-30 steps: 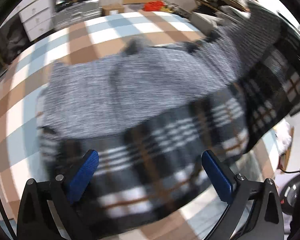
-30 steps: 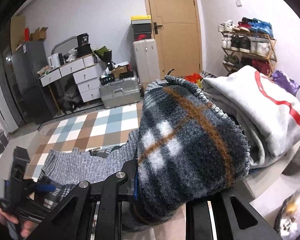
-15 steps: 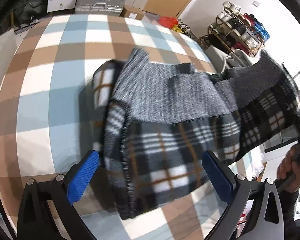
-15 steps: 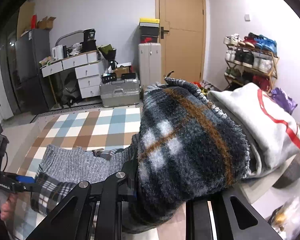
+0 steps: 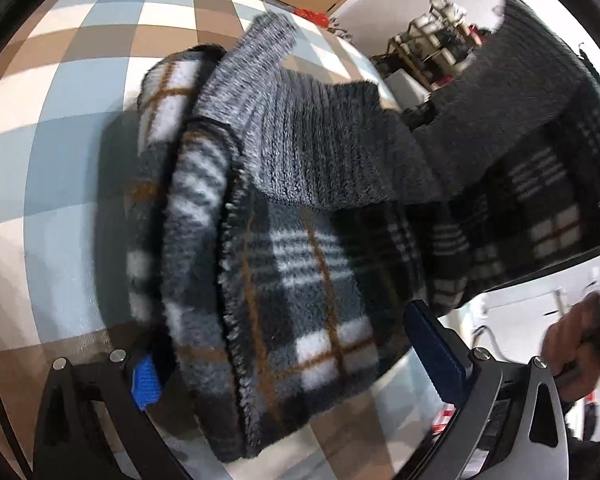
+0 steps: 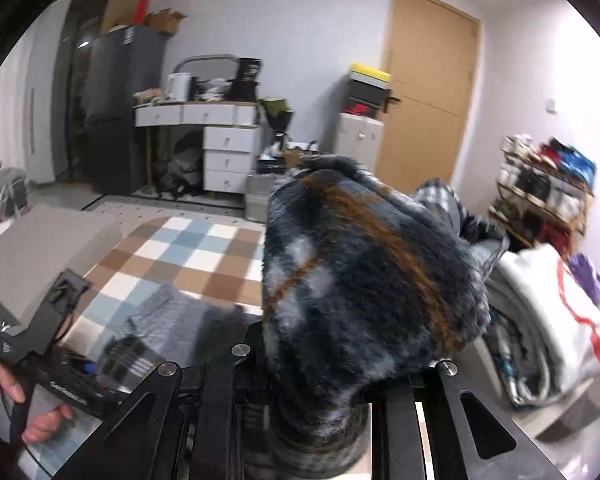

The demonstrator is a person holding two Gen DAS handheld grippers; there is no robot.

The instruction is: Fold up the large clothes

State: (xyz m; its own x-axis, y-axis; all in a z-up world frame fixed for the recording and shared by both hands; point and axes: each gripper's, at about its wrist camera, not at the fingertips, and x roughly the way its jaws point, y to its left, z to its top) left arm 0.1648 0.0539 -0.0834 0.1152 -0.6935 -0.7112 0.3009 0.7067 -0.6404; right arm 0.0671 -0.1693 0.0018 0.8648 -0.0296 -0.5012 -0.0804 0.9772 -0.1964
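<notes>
Right tool grips plaid fleece; left view alone shows gray knit.

Plaid fleece garment on checkered surface

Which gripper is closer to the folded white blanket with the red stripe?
Right. The right gripper, shut on the plaid fleece, sits beside the white blanket; the left gripper is across the checkered mat.

Bright indoor light, heavy fisheye warp w/ dark corners, motion blur throughout.
</notes>
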